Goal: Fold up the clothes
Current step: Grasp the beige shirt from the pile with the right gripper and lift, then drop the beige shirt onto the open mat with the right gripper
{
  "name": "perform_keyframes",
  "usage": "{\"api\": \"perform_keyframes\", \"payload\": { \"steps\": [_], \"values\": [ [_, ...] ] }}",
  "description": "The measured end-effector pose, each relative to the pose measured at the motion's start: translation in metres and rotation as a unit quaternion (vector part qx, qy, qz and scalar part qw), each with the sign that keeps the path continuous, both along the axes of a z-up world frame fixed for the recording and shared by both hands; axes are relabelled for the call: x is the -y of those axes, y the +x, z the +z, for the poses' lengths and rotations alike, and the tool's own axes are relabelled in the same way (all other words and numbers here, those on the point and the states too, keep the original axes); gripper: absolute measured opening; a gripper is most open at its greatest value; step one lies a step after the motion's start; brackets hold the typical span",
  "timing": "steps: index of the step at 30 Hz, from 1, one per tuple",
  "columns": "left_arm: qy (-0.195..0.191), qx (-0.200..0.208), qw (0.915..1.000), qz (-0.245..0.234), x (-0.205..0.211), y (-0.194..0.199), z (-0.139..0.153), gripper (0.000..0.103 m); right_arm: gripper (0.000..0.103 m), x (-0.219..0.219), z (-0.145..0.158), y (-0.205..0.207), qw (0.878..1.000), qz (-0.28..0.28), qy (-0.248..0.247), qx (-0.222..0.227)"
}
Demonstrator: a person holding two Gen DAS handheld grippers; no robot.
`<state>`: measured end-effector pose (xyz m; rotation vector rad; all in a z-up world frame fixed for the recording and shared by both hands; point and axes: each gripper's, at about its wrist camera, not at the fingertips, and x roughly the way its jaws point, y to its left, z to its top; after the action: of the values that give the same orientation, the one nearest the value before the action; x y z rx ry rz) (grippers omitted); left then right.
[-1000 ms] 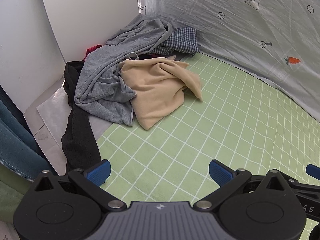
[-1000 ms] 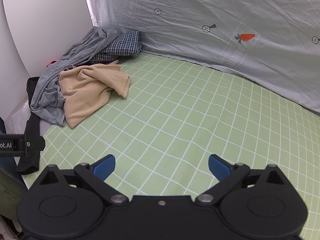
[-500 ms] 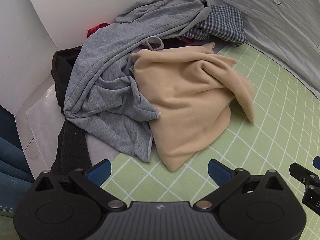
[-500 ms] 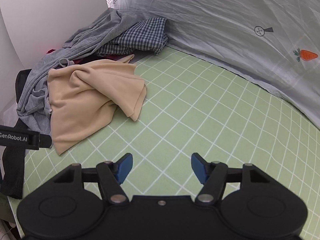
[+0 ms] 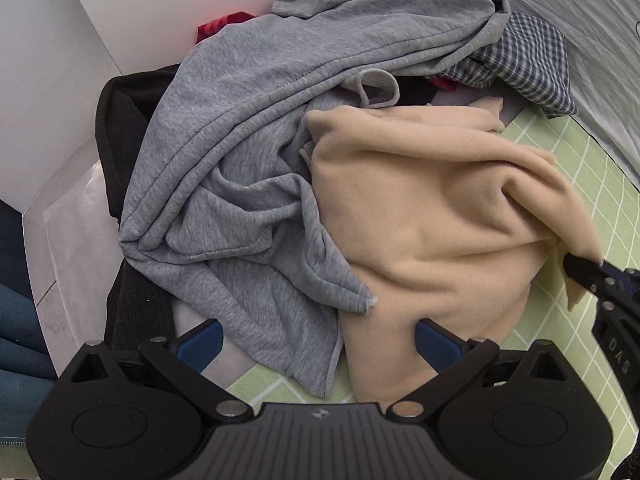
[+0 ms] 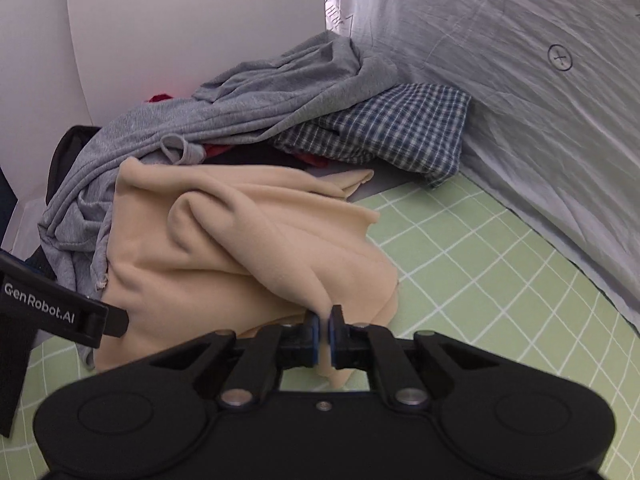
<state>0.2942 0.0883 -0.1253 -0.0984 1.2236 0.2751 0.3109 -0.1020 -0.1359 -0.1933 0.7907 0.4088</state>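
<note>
Now — right gripper (image 6: 323,328) just closed, pinching beige garment (image 6: 240,240) | left gripper (image 5: 316,344) wide, empty | "GenRobot.AI"

1. A home bedroom, by the look of it: the work surface is a bed or mattress under a green sheet (image 6: 480,264) printed with a white grid.
2. Along the sheet's far edge rises a rumpled pale grey bedsheet (image 6: 540,80) with small printed symbols, hung or draped like a backdrop.
3. In the far left corner, against plain white wall panels (image 6: 180,40), lies a heap of everyday laundry: a grey jersey garment (image 5: 248,128), a blue checked shirt (image 6: 392,132), a beige fleece garment (image 5: 432,216), something black (image 5: 120,128) and a scrap of red (image 5: 216,24).
</note>
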Motion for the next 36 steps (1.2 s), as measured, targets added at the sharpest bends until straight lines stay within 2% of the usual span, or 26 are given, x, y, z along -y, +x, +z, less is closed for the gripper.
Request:
{"api": "perform_keyframes", "payload": {
  "steps": [3,5,8,10,12,14,16,17,19,20,22,24,26,28,29,30,32,33,34,36],
  "values": [
    [0.012,0.005,0.9999,-0.006,0.005,-0.006,0.007,0.101,0.004,0.025,0.037,-0.014,0.996,-0.052,0.021,0.073],
    [0.001,0.01,0.9999,-0.012,0.01,-0.011,0.014,0.101,0.004,0.04,0.063,-0.023,0.99,-0.083,0.031,0.11],
    [-0.022,0.032,0.9989,-0.027,0.025,-0.022,0.03,0.101,0.004,0.068,0.115,-0.054,0.971,-0.136,0.047,0.191],
    [-0.021,0.05,0.9977,-0.04,0.039,-0.032,0.043,0.101,0.004,0.085,0.148,-0.077,0.952,-0.171,0.047,0.25],
    [-0.025,0.065,0.996,-0.057,0.051,-0.044,0.053,0.101,0.004,0.113,0.185,-0.102,0.927,-0.217,0.051,0.303],
    [-0.042,0.075,0.9936,-0.074,0.067,-0.059,0.063,0.101,0.004,0.136,0.208,-0.126,0.905,-0.256,0.048,0.336],
    [-0.052,0.082,0.9911,-0.091,0.081,-0.075,0.072,0.101,0.004,0.164,0.229,-0.162,0.876,-0.298,0.023,0.379],
    [-0.057,0.086,0.9894,-0.102,0.09,-0.085,0.078,0.101,0.004,0.177,0.237,-0.18,0.864,-0.316,0.008,0.391],
    [-0.059,0.095,0.9857,-0.126,0.108,-0.106,0.087,0.101,0.004,0.203,0.243,-0.216,0.851,-0.344,-0.009,0.395],
    [-0.061,0.099,0.9837,-0.137,0.117,-0.117,0.091,0.101,0.004,0.215,0.241,-0.234,0.848,-0.361,-0.015,0.387],
    [-0.067,0.104,0.9793,-0.16,0.136,-0.142,0.093,0.101,0.005,0.233,0.225,-0.272,0.851,-0.395,-0.028,0.346],
    [-0.072,0.101,0.9767,-0.175,0.151,-0.163,0.092,0.101,0.006,0.253,0.195,-0.301,0.861,-0.433,-0.039,0.265],
    [-0.076,0.097,0.9745,-0.188,0.169,-0.185,0.089,0.101,0.007,0.272,0.156,-0.327,0.867,-0.471,-0.043,0.159],
    [-0.076,0.089,0.9731,-0.198,0.182,-0.202,0.085,0.101,0.008,0.287,0.117,-0.358,0.863,-0.499,-0.022,0.079],
    [-0.076,0.085,0.9718,-0.207,0.193,-0.215,0.084,0.101,0.008,0.292,0.105,-0.375,0.859,-0.508,-0.012,0.058],
    [-0.077,0.082,0.9706,-0.213,0.198,-0.223,0.084,0.101,0.008,0.296,0.093,-0.391,0.856,-0.516,-0.002,0.038],
    [-0.078,0.078,0.9681,-0.225,0.214,-0.242,0.085,0.101,0.01,0.302,0.086,-0.41,0.856,-0.517,0.001,0.026],
    [-0.079,0.076,0.9678,-0.227,0.22,-0.247,0.084,0.101,0.017,0.306,0.087,-0.415,0.857,-0.514,-0.001,0.027],
    [-0.08,0.073,0.9677,-0.228,0.226,-0.252,0.084,0.101,0.031,0.31,0.088,-0.419,0.859,-0.511,-0.003,0.029],
    [-0.086,0.067,0.9674,-0.229,0.239,-0.256,0.083,0.101,0.037,0.319,0.094,-0.424,0.862,-0.505,0.0,0.043]
  ]
}}
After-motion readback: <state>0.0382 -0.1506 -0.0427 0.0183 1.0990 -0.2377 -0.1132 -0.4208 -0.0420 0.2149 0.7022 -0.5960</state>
